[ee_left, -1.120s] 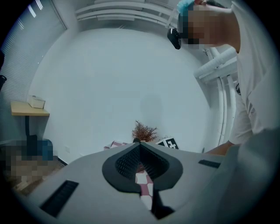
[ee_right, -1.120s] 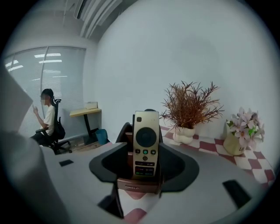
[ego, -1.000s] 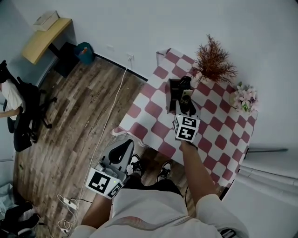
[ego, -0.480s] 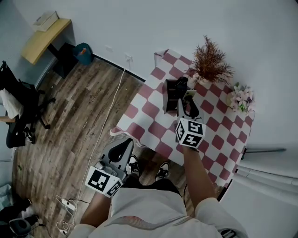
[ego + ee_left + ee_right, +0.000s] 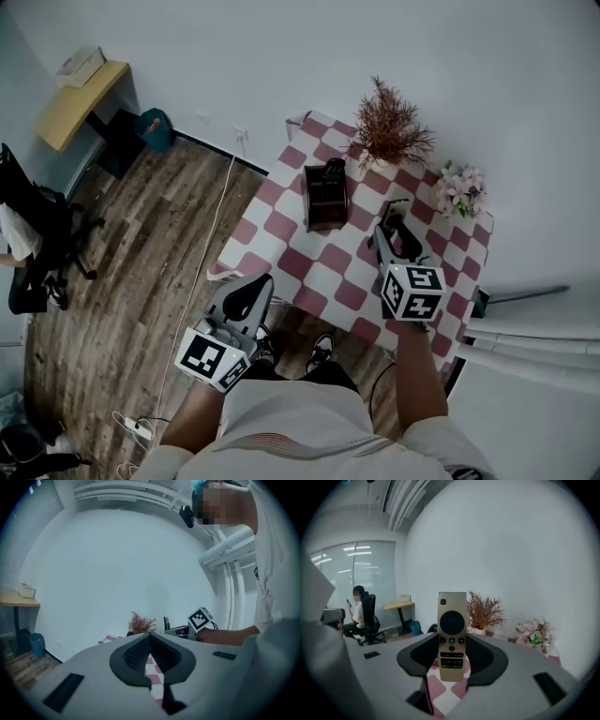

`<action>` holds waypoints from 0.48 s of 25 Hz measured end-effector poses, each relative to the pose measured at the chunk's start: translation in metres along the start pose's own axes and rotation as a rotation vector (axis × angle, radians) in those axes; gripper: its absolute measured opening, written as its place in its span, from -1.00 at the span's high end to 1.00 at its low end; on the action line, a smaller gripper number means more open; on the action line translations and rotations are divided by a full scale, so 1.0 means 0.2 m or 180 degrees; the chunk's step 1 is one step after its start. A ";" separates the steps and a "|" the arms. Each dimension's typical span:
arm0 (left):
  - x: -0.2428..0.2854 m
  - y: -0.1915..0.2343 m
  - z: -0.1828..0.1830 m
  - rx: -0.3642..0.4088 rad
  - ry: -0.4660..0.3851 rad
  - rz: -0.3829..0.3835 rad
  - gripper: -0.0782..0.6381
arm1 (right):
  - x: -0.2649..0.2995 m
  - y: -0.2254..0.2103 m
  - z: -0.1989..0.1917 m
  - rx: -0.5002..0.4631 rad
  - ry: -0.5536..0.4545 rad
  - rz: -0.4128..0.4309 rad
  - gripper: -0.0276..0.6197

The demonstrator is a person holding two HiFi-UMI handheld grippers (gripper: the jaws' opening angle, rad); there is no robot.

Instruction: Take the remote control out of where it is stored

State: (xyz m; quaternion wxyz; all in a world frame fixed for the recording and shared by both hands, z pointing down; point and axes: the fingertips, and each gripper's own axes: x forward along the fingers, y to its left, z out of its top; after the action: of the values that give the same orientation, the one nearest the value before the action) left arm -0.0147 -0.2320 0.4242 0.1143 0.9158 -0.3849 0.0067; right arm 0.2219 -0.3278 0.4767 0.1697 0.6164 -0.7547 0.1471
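The right gripper's fingers are closed on the remote control, one dark pad against each long edge of its lower half. They have just been closing a little further on it, and they stand fairly wide because the body fills the gap between them.

A second ago these fingers were at the dark holder on the checked surface, reaching into it. Now the gripper has drawn back toward the person and to the right in the head view. The holder stands well apart from it with nothing pale showing at its top. So the remote is out of its storage and held in the air above the surface. I judge the task's main step done, with at most a put-down left.

In the right gripper view the remote's long axis runs up and down, and the round pad and small corner button are at the upper end. The lower end hangs just below the fingers. Its buttoned face looks back at the camera, toward the person, and how far it leans I cannot tell.

Beyond it on the surface stand the dried plant and the pink flowers, both clear of the gripper.

The left gripper hangs off the near edge of the surface over the wooden floor. Its fingers meet at the tips and hold nothing. It has only shifted slightly and takes no part.
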 end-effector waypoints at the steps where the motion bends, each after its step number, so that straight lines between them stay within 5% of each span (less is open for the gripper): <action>1: 0.01 -0.02 0.00 0.0004 -0.0001 -0.0013 0.76 | -0.02 -0.03 -0.05 -0.0060 0.0158 0.0015 0.34; 12: 0.05 -0.14 -0.05 -0.0024 0.0030 -0.0052 0.76 | -0.05 -0.33 -0.89 -0.0930 0.2355 -0.0024 0.34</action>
State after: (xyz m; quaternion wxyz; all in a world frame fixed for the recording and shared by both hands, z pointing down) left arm 0.0137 -0.2181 0.4296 0.1196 0.9184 -0.3769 0.0087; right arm 0.3014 -0.2552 0.6339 0.5165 0.4939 -0.6534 0.2497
